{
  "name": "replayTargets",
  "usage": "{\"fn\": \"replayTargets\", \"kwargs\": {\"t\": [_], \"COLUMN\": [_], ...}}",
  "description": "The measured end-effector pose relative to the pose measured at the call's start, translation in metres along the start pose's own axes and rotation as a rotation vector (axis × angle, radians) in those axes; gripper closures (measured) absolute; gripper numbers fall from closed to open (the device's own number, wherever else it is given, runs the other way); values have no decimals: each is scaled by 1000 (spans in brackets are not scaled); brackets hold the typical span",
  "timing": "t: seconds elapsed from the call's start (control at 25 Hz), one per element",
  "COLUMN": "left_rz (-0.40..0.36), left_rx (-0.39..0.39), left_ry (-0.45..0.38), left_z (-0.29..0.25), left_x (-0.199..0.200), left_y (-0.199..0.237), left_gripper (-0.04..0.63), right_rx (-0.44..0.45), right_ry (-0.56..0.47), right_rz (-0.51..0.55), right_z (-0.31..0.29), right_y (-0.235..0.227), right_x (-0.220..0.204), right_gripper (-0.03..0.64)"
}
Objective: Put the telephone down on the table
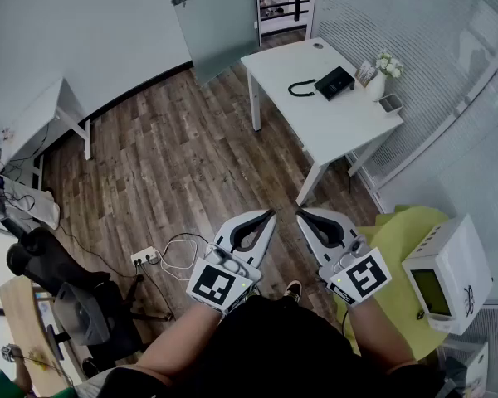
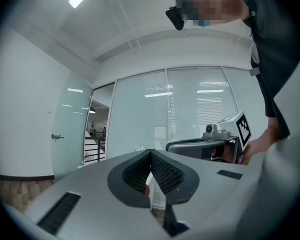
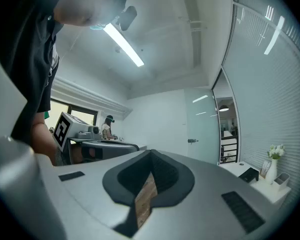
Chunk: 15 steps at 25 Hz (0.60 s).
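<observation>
The black telephone [image 1: 334, 82] rests on the white table [image 1: 349, 127] far across the room, its coiled cord [image 1: 300, 89] lying to its left. It also shows small in the right gripper view as the telephone [image 3: 249, 174]. Both grippers are held close to the person's body, well away from the table. My left gripper [image 1: 270, 214] has its jaws shut, tips meeting, nothing between them [image 2: 151, 152]. My right gripper [image 1: 300, 214] is likewise shut and empty [image 3: 151, 152]. Both point level toward the room.
A white vase with flowers [image 1: 380, 77] and a small device [image 1: 391, 103] stand beside the phone. Wood floor lies between me and the table. A power strip with cables [image 1: 144, 256], a black chair [image 1: 62, 284], a white desk [image 1: 33, 123] and a white machine [image 1: 448, 272] surround me.
</observation>
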<state>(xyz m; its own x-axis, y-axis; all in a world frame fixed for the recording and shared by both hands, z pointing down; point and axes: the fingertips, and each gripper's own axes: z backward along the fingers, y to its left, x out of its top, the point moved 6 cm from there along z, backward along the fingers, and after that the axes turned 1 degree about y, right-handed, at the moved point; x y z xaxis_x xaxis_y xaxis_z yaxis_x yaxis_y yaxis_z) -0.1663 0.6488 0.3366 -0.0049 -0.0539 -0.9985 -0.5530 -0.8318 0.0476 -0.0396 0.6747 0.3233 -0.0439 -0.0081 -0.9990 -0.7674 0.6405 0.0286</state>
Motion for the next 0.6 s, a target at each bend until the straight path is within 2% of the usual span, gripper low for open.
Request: {"fn": "replayTargets", "kwargs": {"t": [0.4, 0.6], "left_rz": [-19, -15], "left_rx": [-12, 14], "left_ry": [10, 9], "left_z": [-11, -21], "left_x": [-3, 0], "left_y": [-11, -16], "left_gripper": [589, 589], "right_rx": [-33, -33], "right_ry": [-13, -14], "right_rz": [-1, 4], "right_z": [12, 21], "right_y": [-15, -28], "right_x": [2, 1], "right_gripper": [595, 595]}}
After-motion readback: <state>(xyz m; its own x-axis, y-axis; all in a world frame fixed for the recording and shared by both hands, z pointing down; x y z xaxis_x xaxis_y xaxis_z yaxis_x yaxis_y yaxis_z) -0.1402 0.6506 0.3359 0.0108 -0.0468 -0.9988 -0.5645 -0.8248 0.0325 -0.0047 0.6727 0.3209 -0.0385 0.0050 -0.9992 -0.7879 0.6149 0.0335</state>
